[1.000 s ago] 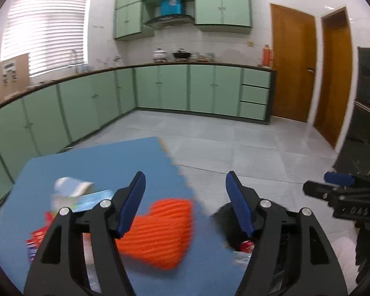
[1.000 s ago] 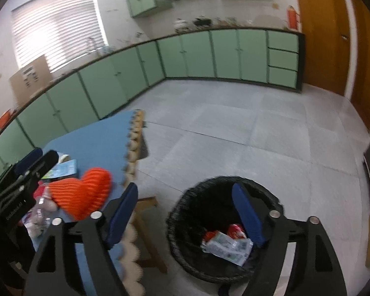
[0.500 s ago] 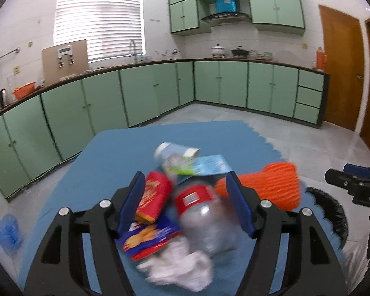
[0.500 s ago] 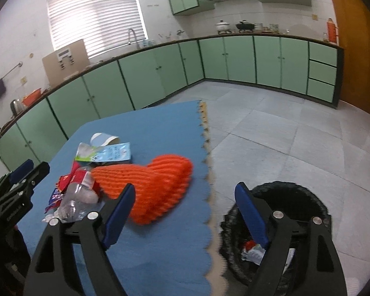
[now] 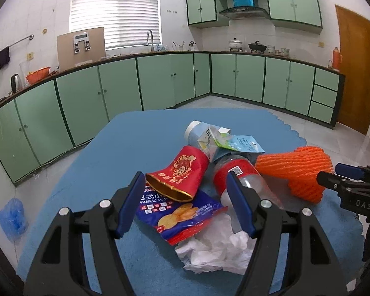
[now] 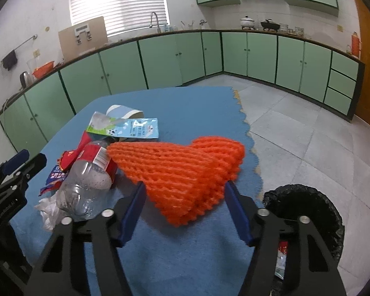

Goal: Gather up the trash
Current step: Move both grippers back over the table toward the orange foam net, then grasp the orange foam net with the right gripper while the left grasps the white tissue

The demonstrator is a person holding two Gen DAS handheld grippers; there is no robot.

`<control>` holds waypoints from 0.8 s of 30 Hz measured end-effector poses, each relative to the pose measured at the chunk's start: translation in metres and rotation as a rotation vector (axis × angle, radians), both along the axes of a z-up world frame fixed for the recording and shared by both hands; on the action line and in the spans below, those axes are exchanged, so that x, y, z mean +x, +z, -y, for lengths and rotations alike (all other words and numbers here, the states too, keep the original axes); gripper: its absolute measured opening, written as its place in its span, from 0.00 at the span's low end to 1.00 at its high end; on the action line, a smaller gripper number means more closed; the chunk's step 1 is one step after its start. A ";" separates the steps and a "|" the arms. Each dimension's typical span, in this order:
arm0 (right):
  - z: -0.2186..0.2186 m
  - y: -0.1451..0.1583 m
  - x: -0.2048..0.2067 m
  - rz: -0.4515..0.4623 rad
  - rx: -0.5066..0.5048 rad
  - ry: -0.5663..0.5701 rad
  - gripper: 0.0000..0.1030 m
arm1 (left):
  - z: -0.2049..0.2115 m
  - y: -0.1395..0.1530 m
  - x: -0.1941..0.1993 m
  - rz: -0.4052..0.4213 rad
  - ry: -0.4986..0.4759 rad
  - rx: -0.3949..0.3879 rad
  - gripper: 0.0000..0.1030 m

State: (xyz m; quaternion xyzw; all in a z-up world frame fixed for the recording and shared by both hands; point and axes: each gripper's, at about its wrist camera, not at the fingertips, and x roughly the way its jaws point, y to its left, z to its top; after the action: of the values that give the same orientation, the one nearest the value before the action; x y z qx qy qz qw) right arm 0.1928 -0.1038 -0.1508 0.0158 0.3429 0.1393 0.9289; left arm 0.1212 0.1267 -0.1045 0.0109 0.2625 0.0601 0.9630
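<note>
Two tools over the worktop (image 5: 91, 153): right tool (image 6: 183, 209) closing around the orange net (image 6: 182, 167) at centre frame, no squeeze yet; left tool (image 5: 185, 204) gaping, empty — soft mesh may slip or snag the bottle (image 6: 86, 187).

The right gripper (image 6: 185, 197), jaws just closing, straddles the orange net (image 6: 182, 170); bottle (image 6: 86, 180) left of the net, bin (image 6: 305, 209) right.

A home kitchen — beyond the tongs, green cabinets (image 5: 165, 81) line the walls, a sink tap (image 5: 149, 40) under the blinds, pots (image 5: 234, 43) below a range hood (image 5: 244, 12).
</note>
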 end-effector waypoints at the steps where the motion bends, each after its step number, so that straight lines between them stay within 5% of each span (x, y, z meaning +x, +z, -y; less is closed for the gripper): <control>1: -0.003 0.000 0.001 -0.001 -0.008 0.013 0.47 | 0.000 0.000 0.001 0.000 -0.001 -0.001 0.64; 5: -0.009 -0.002 0.003 -0.016 -0.002 0.065 0.15 | 0.000 0.000 0.003 -0.004 -0.010 -0.015 0.64; 8: -0.011 0.000 0.000 -0.008 -0.001 0.090 0.06 | 0.001 0.000 0.004 -0.004 -0.013 -0.016 0.64; 16: -0.009 0.027 -0.009 0.053 0.114 0.160 0.05 | -0.005 -0.003 0.010 -0.021 -0.001 -0.019 0.64; 24: -0.010 0.032 -0.008 0.066 0.126 0.157 0.05 | -0.015 -0.011 0.020 -0.048 0.029 -0.041 0.64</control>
State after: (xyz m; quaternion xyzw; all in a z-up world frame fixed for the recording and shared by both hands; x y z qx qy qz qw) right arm 0.1844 -0.0935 -0.1185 0.0427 0.3029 0.2336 0.9229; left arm 0.1412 0.1419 -0.1153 -0.0114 0.2868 0.0685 0.9555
